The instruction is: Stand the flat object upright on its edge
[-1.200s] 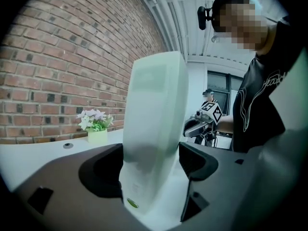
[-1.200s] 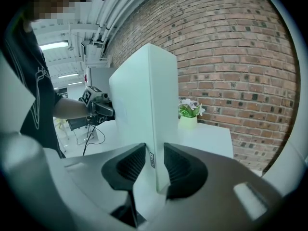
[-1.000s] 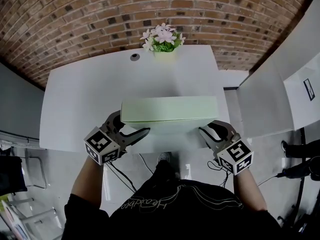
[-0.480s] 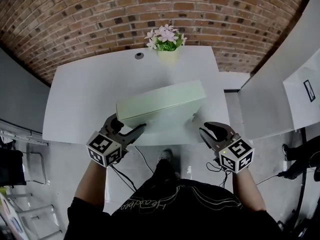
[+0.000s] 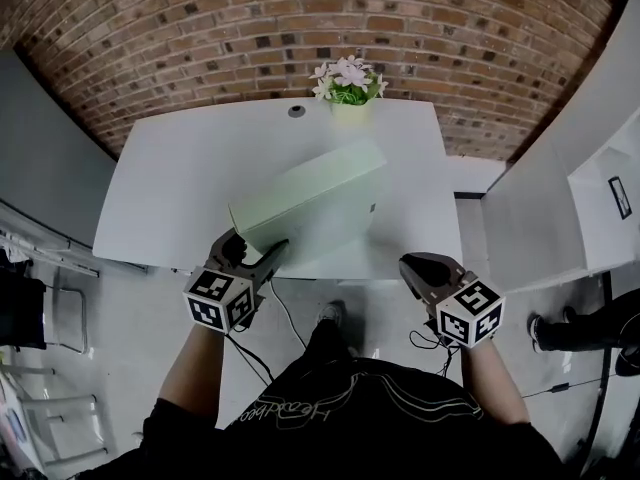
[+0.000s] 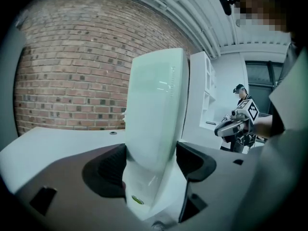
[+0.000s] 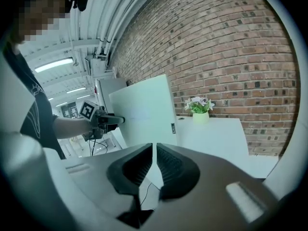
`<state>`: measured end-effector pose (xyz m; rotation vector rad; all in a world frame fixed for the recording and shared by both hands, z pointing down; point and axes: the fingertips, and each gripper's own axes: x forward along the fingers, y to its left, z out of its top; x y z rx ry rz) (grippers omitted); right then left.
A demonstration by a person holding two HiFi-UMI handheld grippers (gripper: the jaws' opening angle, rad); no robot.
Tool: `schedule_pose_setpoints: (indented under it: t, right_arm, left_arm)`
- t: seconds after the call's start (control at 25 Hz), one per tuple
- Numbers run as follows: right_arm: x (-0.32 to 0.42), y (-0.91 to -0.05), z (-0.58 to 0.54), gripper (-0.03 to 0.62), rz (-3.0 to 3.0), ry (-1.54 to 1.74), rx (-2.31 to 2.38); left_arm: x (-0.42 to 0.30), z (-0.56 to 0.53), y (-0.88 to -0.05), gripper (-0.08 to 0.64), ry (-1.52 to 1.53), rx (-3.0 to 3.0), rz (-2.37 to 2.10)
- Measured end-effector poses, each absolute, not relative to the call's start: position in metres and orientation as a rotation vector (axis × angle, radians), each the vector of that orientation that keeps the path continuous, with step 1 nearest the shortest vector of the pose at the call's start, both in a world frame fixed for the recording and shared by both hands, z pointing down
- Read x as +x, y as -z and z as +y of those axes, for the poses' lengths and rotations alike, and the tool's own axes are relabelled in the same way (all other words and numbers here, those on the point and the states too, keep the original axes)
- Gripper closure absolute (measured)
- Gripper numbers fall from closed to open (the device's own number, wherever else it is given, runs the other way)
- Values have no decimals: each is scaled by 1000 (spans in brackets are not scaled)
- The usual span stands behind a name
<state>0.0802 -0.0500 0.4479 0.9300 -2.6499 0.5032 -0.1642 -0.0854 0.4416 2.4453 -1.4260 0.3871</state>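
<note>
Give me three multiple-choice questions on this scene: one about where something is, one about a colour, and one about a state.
1. Where does the flower pot stand?
A. at the far edge of the table
B. at the near edge
C. on the floor

2. What colour is the box?
A. red
B. pale green
C. black

3. What is the state of the left tool?
A. shut on the box
B. open and empty
C. shut on nothing

Answers:
1 A: in the head view the flower pot sits at the table's far edge, next to the brick wall.
2 B: both the head view and the left gripper view show a pale green box.
3 A: in the left gripper view both jaws press on the box's sides.
</note>
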Motion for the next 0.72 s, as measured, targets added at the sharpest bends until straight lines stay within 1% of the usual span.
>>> schedule_pose_setpoints:
  t: [0.12,0.2,0.72]
  right_arm:
    - [72,-449,-41,561,-2661,-499,898]
    - [67,-449,-36,575,-2666,-497,881]
    - [45,-449,-28,575,-2699,-516,807]
  left_arm:
    - [-175,-77,-444,231,-384,2376,-1513]
    - [-184,-73,-443,232,-378,2327,-1579]
    - [-224,-56,-444,235,-324,1999,-1939]
